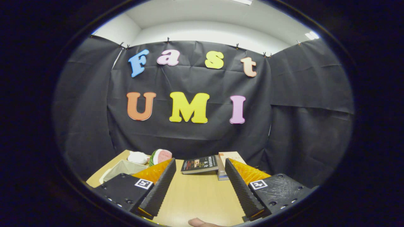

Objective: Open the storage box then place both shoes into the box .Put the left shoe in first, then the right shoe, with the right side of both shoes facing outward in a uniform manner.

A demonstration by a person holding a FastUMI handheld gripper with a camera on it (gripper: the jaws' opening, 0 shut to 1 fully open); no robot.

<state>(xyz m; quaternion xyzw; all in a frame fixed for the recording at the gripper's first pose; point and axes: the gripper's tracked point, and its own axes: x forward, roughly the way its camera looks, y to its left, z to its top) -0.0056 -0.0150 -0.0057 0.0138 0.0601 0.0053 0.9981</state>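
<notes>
Wooden table [195, 192] bare between fingers. Gripper [199, 168] jaws wide, holding nothing. Beige fabric box [121, 168] sits beside left finger; shoes not spotted. Books [202, 164] just ahead. Risk: swinging toward box, finger clips books or watermelon toy [161, 156].

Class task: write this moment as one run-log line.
gripper: open, nothing held | ahead: books on table | beside fingers: cloth bin, melon toy | shoes, box: not seen

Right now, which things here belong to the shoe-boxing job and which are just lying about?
Job: gripper, open, holding nothing; beige box beside it, possibly the storage box.
Lying about: dark book, pale book, watermelon slice, white lump.
</notes>
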